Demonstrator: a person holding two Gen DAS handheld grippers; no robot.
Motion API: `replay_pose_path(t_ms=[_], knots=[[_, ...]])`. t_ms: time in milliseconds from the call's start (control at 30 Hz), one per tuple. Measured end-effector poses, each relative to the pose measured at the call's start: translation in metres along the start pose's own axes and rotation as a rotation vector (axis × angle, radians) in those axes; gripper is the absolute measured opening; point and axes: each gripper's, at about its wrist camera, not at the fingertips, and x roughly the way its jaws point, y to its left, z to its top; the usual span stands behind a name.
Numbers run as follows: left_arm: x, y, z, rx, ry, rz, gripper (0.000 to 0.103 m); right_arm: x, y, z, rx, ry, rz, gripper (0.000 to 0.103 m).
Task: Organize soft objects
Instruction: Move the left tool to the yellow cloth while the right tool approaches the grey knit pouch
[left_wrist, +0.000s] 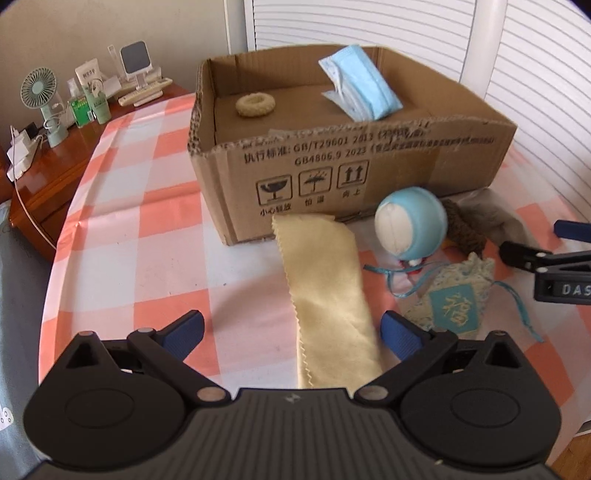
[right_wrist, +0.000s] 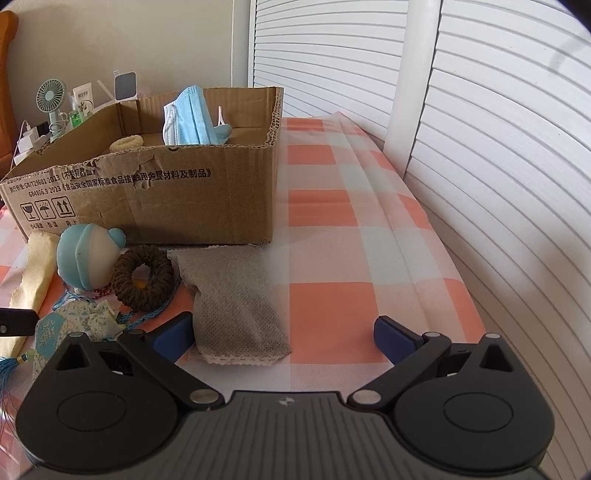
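Observation:
An open cardboard box (left_wrist: 332, 173) stands on the checked tablecloth (left_wrist: 147, 229) and holds blue face masks (left_wrist: 364, 88) and a cream scrunchie (left_wrist: 255, 105). In front lie a yellow cloth (left_wrist: 325, 291), a blue-and-white plush head (left_wrist: 410, 221), a patterned sachet (left_wrist: 454, 295), a brown scrunchie (right_wrist: 142, 277) and a grey cloth (right_wrist: 236, 299). My left gripper (left_wrist: 293, 332) is open over the yellow cloth's near end. My right gripper (right_wrist: 284, 336) is open, its left finger beside the grey cloth's near end.
A wooden side table (left_wrist: 55, 155) at the far left carries a small fan (left_wrist: 38, 90), bottles and chargers. White louvred doors (right_wrist: 498, 147) run along the right side of the table. The box also shows in the right wrist view (right_wrist: 166, 199).

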Motion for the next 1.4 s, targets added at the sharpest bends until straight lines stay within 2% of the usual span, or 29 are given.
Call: replay_pose_path(t_ms=[67,333,433,600,733,1033,1067,1133,1167,1200,1233,1300,1333,1367,1400], knots=[[0.0,0.004,-0.001,-0.014,0.008,-0.017,0.102,0.0,0.0,0.001,0.001,0.002,0.002,0.103],[-0.011,0.036,-0.014,-0.038,0.028,0.04,0.103,-0.001,0.0,0.0,-0.002,-0.003,0.005,0.103],[-0.014,0.048,-0.022,-0.073,0.026,0.018,0.103,-0.001,0.0,-0.001,-0.002,-0.003,0.005,0.103],[-0.017,0.05,-0.029,-0.071,-0.011,0.024,0.103,-0.002,0.001,-0.001,-0.004,-0.002,0.007,0.103],[-0.022,0.045,-0.031,-0.085,0.007,0.04,0.102,-0.002,0.002,-0.001,-0.006,-0.003,0.009,0.103],[-0.039,0.044,-0.05,-0.013,0.001,0.057,0.102,-0.003,0.002,-0.002,-0.01,-0.009,0.014,0.103],[-0.04,0.044,-0.05,-0.005,-0.007,0.047,0.1,-0.002,0.002,-0.002,-0.011,-0.011,0.016,0.103],[-0.04,0.046,-0.049,-0.01,-0.023,-0.002,0.087,-0.003,0.002,-0.002,-0.013,-0.011,0.017,0.103],[-0.04,0.046,-0.048,-0.009,-0.033,-0.028,0.076,-0.002,0.002,-0.002,-0.014,-0.01,0.019,0.103],[-0.041,0.045,-0.047,0.004,-0.041,-0.028,0.068,-0.003,0.003,-0.002,-0.015,-0.01,0.02,0.103],[-0.041,0.044,-0.046,0.019,-0.047,-0.04,0.064,-0.003,0.003,-0.002,-0.017,-0.009,0.022,0.103],[-0.041,0.043,-0.044,0.029,-0.054,-0.053,0.047,-0.003,0.003,-0.002,-0.019,-0.01,0.024,0.103],[-0.042,0.043,-0.043,0.033,-0.055,-0.057,0.042,-0.003,0.003,-0.002,-0.019,-0.011,0.024,0.103],[-0.042,0.043,-0.043,0.031,-0.057,-0.059,0.028,-0.003,0.003,-0.002,-0.02,-0.011,0.024,0.103],[-0.043,0.044,-0.042,0.025,-0.058,-0.063,0.019,-0.003,0.003,-0.002,-0.02,-0.01,0.024,0.103]])
